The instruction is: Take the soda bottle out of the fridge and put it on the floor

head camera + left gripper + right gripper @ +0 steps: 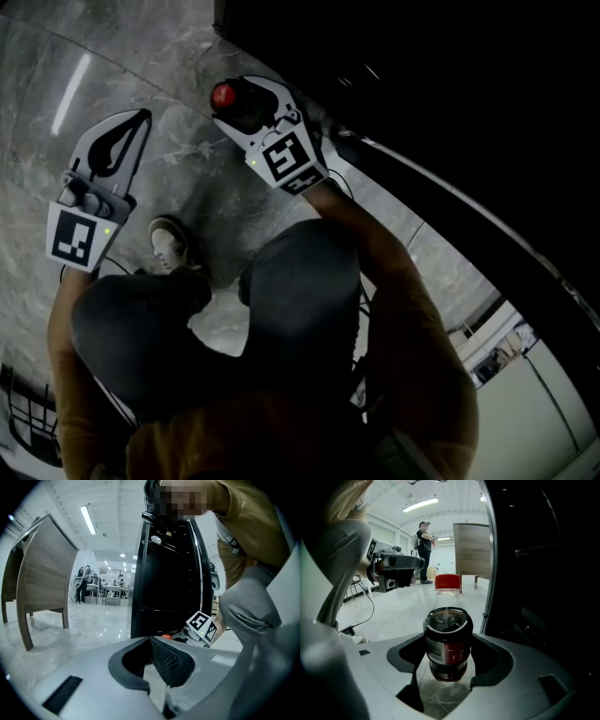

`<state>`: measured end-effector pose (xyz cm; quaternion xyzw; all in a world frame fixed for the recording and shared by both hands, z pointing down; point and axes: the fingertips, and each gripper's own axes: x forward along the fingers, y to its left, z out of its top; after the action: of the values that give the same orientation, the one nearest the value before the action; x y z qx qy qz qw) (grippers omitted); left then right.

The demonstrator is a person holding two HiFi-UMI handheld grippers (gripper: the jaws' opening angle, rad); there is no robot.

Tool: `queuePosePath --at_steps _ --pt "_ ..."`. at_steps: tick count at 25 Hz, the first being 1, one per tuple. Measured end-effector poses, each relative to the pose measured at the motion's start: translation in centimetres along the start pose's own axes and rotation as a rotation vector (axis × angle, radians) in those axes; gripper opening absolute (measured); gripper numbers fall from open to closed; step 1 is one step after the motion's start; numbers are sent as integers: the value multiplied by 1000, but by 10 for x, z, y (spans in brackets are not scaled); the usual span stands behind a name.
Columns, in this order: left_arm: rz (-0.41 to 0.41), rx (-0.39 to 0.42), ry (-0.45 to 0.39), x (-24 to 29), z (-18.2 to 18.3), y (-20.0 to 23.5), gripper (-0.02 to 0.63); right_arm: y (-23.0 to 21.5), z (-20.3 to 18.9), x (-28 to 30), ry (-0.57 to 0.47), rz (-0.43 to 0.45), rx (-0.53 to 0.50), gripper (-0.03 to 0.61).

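Observation:
My right gripper point(242, 105) point(447, 654) is shut on the soda bottle point(446, 641), a dark cola bottle with a red label. The bottle lies along the jaws, its red cap point(223, 94) point(447, 581) pointing away from me over the grey marble floor point(187, 169). Whether it touches the floor is not visible. The black fridge point(394, 66) point(168, 583) point(534, 573) stands just to the right of it. My left gripper point(141, 120) point(150, 641) hovers over the floor to the left, shut with nothing in it. In the left gripper view the right gripper's marker cube point(202, 626) shows by the fridge base.
I am crouched; my knees and a white shoe point(170, 242) sit close below the grippers. A wooden desk point(42, 573) point(471, 550) stands across the hall. A person point(424, 550) stands far off, and a cable point(370, 609) lies on the floor.

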<state>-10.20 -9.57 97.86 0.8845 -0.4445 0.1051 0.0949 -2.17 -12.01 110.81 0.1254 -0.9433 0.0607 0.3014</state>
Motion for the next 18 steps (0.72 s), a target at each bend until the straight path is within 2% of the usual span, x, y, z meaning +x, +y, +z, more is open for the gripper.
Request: queuePosePath --at_steps 4,12,18 --pt "2 -9 -6 9 -7 4 0 -2 -12 14 1 11 60 291" --pt "40 -27 -23 16 -10 10 0 20 -48 25 54 45 13 291" --pt "68 18 -13 9 -11 21 0 24 -52 25 26 43 -2 293"
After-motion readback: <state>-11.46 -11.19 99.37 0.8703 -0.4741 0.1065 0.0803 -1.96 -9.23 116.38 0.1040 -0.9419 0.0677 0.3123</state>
